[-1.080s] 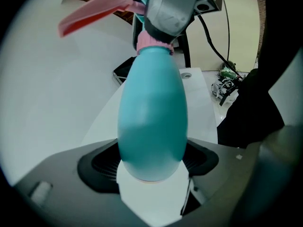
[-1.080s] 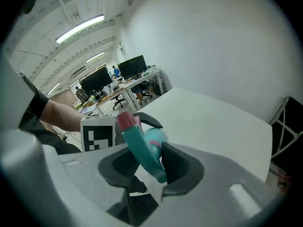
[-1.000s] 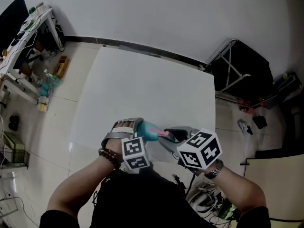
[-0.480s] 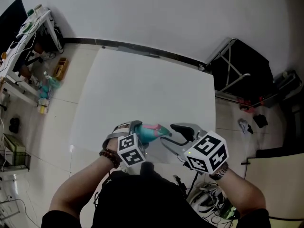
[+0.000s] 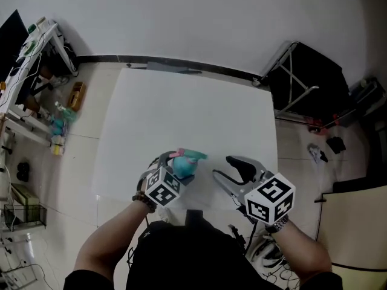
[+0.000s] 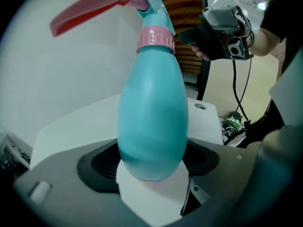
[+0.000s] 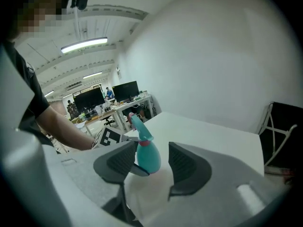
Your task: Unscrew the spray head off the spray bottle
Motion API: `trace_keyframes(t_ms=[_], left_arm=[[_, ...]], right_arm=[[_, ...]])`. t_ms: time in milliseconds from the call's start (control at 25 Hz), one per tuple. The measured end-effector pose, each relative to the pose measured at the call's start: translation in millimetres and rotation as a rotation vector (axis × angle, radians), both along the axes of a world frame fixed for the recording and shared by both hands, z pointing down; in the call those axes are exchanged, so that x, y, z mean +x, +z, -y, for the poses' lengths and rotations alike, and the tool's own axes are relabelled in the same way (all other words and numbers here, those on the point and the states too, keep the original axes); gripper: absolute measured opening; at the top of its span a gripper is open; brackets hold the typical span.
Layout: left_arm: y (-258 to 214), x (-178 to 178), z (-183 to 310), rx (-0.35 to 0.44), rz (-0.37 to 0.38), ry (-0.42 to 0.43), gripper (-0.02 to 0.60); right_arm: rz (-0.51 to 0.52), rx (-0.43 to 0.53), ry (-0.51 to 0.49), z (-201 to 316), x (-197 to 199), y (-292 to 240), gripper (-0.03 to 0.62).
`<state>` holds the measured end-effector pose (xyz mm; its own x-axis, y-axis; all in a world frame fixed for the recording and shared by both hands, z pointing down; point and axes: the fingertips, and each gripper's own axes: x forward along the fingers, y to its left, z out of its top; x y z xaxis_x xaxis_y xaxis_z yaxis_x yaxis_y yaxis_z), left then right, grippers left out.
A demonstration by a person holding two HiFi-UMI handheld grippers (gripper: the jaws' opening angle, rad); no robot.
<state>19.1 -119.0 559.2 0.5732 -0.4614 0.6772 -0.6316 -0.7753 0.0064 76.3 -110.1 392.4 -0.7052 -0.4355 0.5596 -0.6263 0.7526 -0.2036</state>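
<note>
Pulled back from spray head [image 6: 152, 9]: right gripper [image 5: 224, 167], jaws just opened wide, nothing between. Spray bottle [image 5: 183, 167] tilted above table [image 5: 181, 107], belly clamped in left gripper [image 6: 151, 162]. Probably light, smooth, slippery plastic. Best hold: ribbed pink collar [image 6: 155, 38], not trigger.

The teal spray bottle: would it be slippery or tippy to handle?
The spray bottle looks smooth and rounded, so it may twist or slip in the left gripper, which clamps only its bottom end. With the spray head and trigger up top, it would probably tip easily. It seems plastic, likely light; contents cannot be seen.
</note>
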Motion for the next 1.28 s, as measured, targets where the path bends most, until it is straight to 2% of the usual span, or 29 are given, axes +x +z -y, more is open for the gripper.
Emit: trace_keyframes(t_ms=[280,600,720,960,1280], left_arm=[[11.9,-0.4,14.6,0.020,-0.032,-0.046,0.426],[18.6,5.6,26.3,0.029,-0.092,-0.070,0.426],[19.5,7.7,32.5,0.035,-0.106,-0.075,0.426],[23.0,9.7,42.4,0.050,-0.126,-0.081,0.426],[31.3,10.2,45.1,0.054,-0.096,-0.063,0.426]], right_arm=[[0.011,0.044,0.087,6.5,4.1,28.3,0.176],[-0.032,0.096,0.133,10.3,9.8,48.4,0.055],[-0.042,0.105,0.140,11.2,10.9,51.5,0.029],[-0.055,0.104,0.139,11.6,13.0,57.4,0.008],[-0.061,0.093,0.134,12.1,14.4,62.9,0.003]])
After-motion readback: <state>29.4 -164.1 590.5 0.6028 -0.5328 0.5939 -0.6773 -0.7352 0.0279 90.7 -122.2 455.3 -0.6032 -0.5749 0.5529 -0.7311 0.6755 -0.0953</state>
